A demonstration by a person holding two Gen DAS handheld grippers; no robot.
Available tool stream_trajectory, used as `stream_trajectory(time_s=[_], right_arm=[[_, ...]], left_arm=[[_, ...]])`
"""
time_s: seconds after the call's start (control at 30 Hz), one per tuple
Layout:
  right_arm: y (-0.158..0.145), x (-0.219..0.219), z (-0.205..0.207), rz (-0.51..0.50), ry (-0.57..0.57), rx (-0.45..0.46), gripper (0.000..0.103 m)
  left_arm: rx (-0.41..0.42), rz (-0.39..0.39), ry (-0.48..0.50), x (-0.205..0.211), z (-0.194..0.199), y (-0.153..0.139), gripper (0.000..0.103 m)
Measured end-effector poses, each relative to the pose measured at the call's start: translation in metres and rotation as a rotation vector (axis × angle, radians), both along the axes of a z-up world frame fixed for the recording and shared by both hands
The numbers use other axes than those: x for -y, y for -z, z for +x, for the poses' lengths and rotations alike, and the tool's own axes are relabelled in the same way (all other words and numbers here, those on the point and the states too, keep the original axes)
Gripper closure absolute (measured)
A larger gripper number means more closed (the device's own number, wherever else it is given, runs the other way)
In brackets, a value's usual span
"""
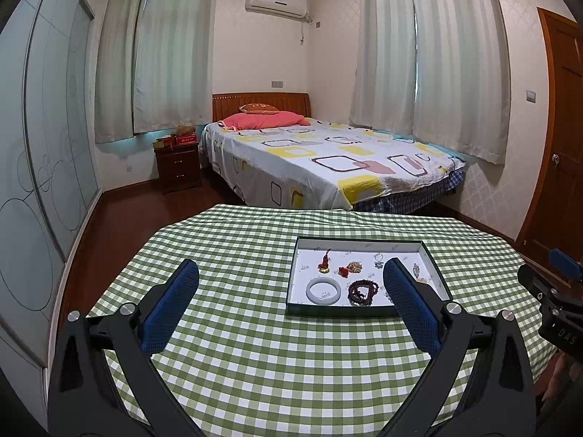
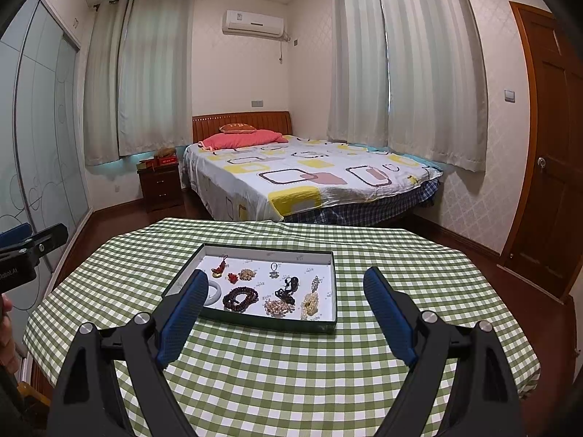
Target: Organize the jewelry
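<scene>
A shallow dark-rimmed tray (image 1: 339,312) (image 2: 269,322) with a white floor sits on the green checked tablecloth (image 1: 255,357) (image 2: 291,371). In it lie a pale jade bangle (image 1: 323,290) (image 2: 215,293), a dark brown bead bracelet (image 1: 362,291) (image 2: 240,298), a red tasselled charm (image 1: 324,263) (image 2: 219,268), a black bead piece (image 2: 288,288), pearl clusters (image 2: 278,307) and other small pieces. My left gripper (image 1: 290,269) is open and empty above the cloth, left of the tray. My right gripper (image 2: 286,278) is open and empty, hovering near the tray's front.
A bed (image 1: 328,160) (image 2: 306,174) stands beyond the table, with a nightstand (image 1: 178,167) to its left, a wardrobe (image 1: 43,167) on the left wall and a wooden door (image 2: 546,167) on the right. The right gripper shows at the left wrist view's right edge (image 1: 557,291).
</scene>
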State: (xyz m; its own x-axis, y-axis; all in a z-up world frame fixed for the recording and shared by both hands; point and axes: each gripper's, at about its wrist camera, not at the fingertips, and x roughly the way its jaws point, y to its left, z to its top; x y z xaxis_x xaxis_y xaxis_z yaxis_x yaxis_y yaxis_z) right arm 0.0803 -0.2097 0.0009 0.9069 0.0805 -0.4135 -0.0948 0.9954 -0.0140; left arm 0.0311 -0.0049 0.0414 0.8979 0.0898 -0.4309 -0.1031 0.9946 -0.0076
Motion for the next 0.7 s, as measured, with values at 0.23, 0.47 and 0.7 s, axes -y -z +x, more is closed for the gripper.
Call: stream_trajectory(time_s=[0.23,0.47,0.7], right_arm=[[-0.0011,-0.0014,-0.0001,-0.001,-0.002,0.004,0.019],[-0.0013,-0.0016,-0.0005,-0.001,-0.003,0.004,0.019],[-0.0010,-0.0028,0.0000,0.000,-0.002,0.000,0.019]], left_arm=[[-0.001,-0.001,0.000,-0.0006,-0.0006,-0.0006,0.005],[-0.001,0.000,0.001,-0.0007,-0.0004,-0.0005,0.005],[-0.004,0.001,0.003,-0.0005,-0.0003,0.0002,0.005]])
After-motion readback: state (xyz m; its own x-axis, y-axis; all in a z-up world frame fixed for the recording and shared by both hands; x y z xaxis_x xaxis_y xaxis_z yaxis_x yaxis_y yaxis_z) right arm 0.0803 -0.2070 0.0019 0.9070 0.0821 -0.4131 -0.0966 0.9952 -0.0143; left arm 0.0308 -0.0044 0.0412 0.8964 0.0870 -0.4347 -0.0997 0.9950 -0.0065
